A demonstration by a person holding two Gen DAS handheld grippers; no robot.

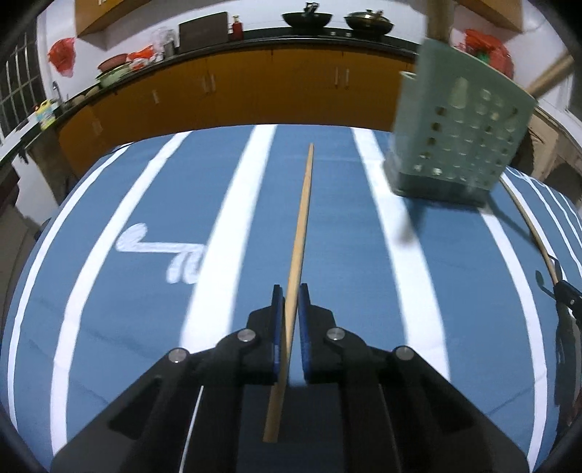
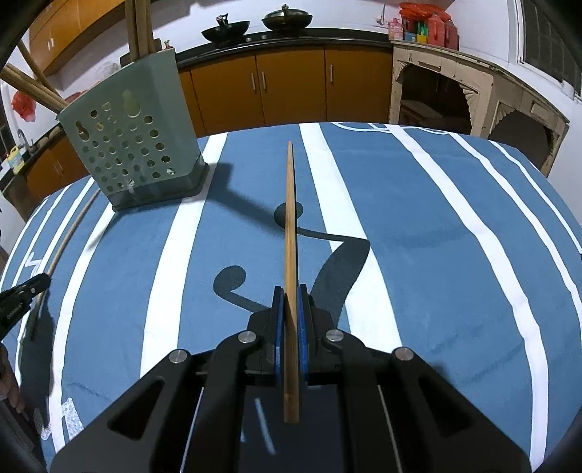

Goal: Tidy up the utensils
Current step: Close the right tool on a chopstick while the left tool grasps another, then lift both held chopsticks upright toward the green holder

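My left gripper (image 1: pixel 291 291) is shut on a pale wooden chopstick (image 1: pixel 303 203) that runs forward between its blue pads over the blue striped cloth (image 1: pixel 145 327). My right gripper (image 2: pixel 290 293) is shut on a darker wooden chopstick (image 2: pixel 290 218), held above the cloth with its shadow falling beneath. The green perforated utensil holder (image 1: pixel 458 134) stands upright at the far right in the left wrist view. In the right wrist view the holder (image 2: pixel 134 145) is at the far left, with wooden utensils (image 2: pixel 140 32) sticking out of its top. Each gripper shows at the edge of the other view.
The table's far edge lies just beyond the holder. Behind it run orange kitchen cabinets (image 2: pixel 291 87) under a dark counter with two woks (image 2: pixel 225 31). A beige open cupboard (image 2: pixel 454 98) stands at the right. A sink (image 1: pixel 58 94) and red bags are on the far left.
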